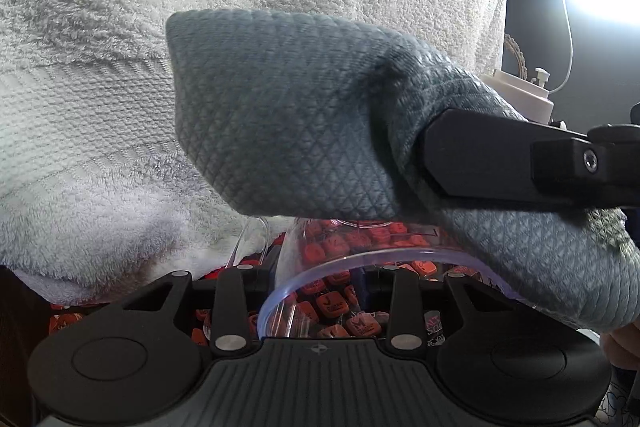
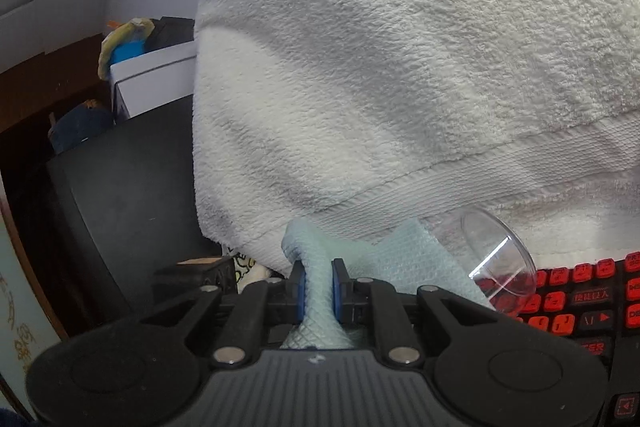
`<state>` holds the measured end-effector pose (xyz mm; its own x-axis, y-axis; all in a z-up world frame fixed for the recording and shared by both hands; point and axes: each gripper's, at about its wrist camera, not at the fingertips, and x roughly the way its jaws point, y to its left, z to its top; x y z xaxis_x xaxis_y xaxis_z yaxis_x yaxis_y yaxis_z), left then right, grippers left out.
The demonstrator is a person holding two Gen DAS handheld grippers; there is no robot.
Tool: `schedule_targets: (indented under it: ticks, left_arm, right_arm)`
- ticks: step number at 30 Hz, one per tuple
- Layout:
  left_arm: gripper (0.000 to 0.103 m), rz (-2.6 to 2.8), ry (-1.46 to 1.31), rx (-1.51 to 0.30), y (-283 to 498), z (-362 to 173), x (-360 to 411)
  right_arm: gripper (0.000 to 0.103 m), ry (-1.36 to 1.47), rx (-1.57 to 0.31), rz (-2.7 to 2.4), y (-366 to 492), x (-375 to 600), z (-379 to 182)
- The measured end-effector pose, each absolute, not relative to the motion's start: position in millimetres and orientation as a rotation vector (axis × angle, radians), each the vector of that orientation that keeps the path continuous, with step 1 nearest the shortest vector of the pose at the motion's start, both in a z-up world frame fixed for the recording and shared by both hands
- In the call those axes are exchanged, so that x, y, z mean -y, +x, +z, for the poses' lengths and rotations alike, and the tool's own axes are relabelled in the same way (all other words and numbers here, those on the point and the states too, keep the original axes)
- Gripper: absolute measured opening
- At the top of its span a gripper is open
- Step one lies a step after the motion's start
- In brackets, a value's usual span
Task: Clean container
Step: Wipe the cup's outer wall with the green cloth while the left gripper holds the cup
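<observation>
Right wrist view: my right gripper pinches the blue cloth; the clear container lies tilted over the red keyboard, crowded by the white towel. Left gripper apparently clasps it.

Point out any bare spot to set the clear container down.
Little is free. The red keyboard lies under the clear container, the white towel fills behind. The only bare patch is the dark surface left of the towel, below the white box.
</observation>
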<state>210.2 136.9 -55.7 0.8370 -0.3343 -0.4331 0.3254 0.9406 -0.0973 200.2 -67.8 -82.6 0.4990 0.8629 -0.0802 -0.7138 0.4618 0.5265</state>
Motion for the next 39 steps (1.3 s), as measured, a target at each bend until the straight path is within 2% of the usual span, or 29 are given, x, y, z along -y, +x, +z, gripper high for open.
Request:
schedule_targets:
  ticks: [16, 29, 39]
  left_arm:
    - [0.035, -0.35, -0.02, -0.462, 209.9, -56.5, -140.0]
    - [0.035, -0.352, -0.023, -0.462, 204.4, -58.3, -153.9]
    - [0.035, -0.353, -0.021, -0.461, 204.9, -58.4, -151.7]
  right_arm:
    - [0.012, 0.624, -0.346, 0.758, 225.9, 108.5, -92.0]
    - [0.012, 0.463, -0.365, 1.01, 205.9, 72.3, -84.9]
    - [0.012, 0.488, -0.337, 0.862, 209.5, 85.9, -83.9]
